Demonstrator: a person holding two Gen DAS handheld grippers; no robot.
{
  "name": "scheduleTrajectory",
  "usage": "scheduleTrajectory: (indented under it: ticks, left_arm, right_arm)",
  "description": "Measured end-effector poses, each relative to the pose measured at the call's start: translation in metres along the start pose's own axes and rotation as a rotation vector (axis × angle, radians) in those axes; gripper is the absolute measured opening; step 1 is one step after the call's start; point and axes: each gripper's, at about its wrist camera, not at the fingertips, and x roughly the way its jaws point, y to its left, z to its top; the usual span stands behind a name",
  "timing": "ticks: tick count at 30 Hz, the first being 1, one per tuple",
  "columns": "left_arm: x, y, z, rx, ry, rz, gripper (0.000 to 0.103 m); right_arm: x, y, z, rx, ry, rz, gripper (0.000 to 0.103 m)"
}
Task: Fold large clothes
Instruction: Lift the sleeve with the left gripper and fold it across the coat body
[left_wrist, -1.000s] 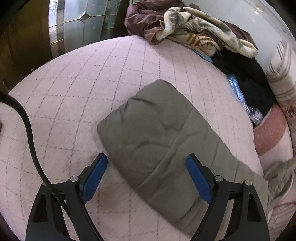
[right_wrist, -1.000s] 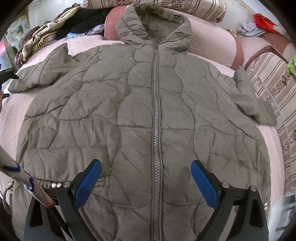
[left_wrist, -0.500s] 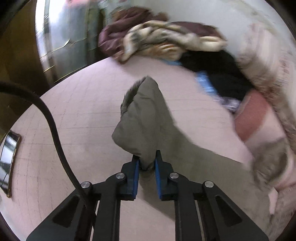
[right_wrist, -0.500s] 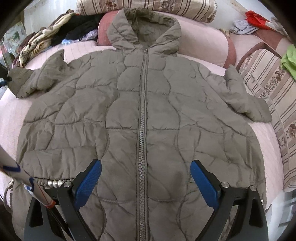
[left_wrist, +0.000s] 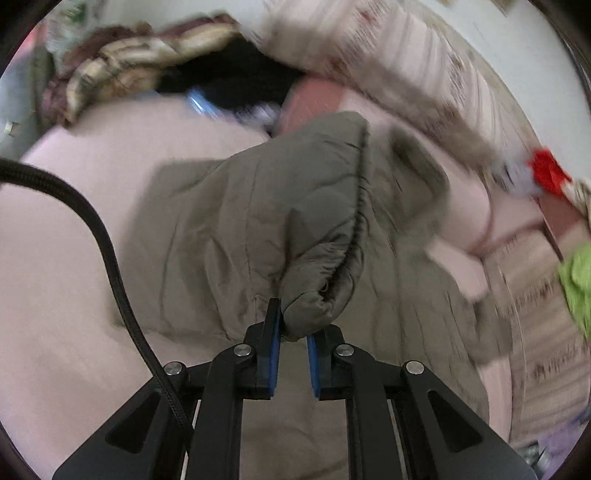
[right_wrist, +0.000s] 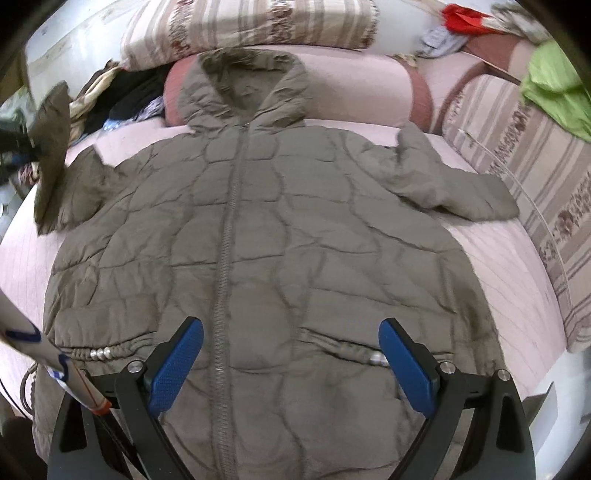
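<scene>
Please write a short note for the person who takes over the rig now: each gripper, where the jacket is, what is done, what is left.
Left gripper: shut on the cuff of one sleeve, lifted off the bed and carried toward the jacket body.
Right gripper: open, empty, above the lower front of the jacket.
Jacket: flat on the pink bed, front up, zipped, hood toward the pillows. Other sleeve lies spread out.
Done: first sleeve gripped and raised.
Left: lay this sleeve across the front, fold in the other sleeve, then fold the body.

Both grippers (left_wrist: 293, 343) (right_wrist: 291, 363) had black frames, blue textured pads (right_wrist: 176, 369), silver screws (left_wrist: 242, 349); a black braided cable (left_wrist: 110, 258) ran beside the left.
</scene>
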Motion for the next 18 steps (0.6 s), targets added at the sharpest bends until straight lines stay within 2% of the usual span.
scheduleTrajectory:
  ticks: [6,10,11,13,14,15,18]
  left_arm:
    - [0.054,-0.02,-0.065,0.046,0.125,0.026,0.012]
    - [0.057,-0.02,-0.081,0.112,0.111,0.065,0.015]
    - [0.053,-0.021,-0.083,0.134,0.105,0.066,0.02]
    - [0.039,-0.03,-0.09,0.211,0.091,0.067,0.035]
    - [0.033,-0.03,-0.093,0.232,0.083,0.06,0.047]
    - [0.022,-0.032,-0.098,0.267,0.053,0.057,0.052]
    - [0.002,-0.033,-0.108,0.351,-0.009,0.05,0.054]
  right_arm:
    - [-0.003,-0.023,0.011,0.046,-0.015,-0.001,0.098]
    - [0.004,-0.024,0.033,0.054,-0.013,0.034,0.098]
    - [0.008,-0.022,0.039,0.054,-0.009,0.05,0.098]
    - [0.021,-0.014,0.054,0.057,0.012,0.096,0.098]
    - [0.029,-0.008,0.06,0.058,0.023,0.122,0.098]
    - [0.035,-0.003,0.066,0.061,0.034,0.146,0.098]
    - [0.059,0.016,0.082,0.081,0.072,0.264,0.098]
